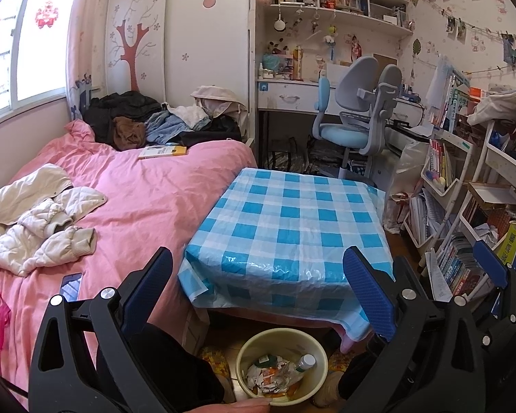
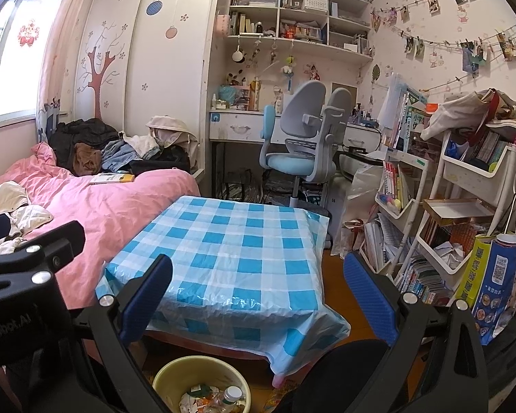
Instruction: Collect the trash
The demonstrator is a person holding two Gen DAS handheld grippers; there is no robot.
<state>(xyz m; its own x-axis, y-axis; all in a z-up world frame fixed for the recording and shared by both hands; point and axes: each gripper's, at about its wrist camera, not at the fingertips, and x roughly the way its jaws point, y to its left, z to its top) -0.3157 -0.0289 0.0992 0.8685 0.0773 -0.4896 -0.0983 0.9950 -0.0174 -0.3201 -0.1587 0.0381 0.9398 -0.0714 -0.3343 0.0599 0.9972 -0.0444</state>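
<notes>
Nearest, below the front edge of the checked table [image 1: 289, 227], sits the yellow bin [image 1: 281, 366] — it already holds crumpled wrappers [image 1: 270, 375] and a plastic bottle [image 1: 301, 366]. Above the bin, the left gripper [image 1: 258, 296] hangs with its blue pads spread wide and nothing between them; the right gripper [image 2: 258, 296] is likewise apart and empty, raised over the table's near corner. The tabletop looks bare, so the collecting seems largely done. To finish well, I would scan beyond the table — the pink bed [image 1: 148, 189] to its left, the crowded shelves [image 2: 464, 206] to its right — before lowering either tool, and keep both clear of the loose cloth edge
</notes>
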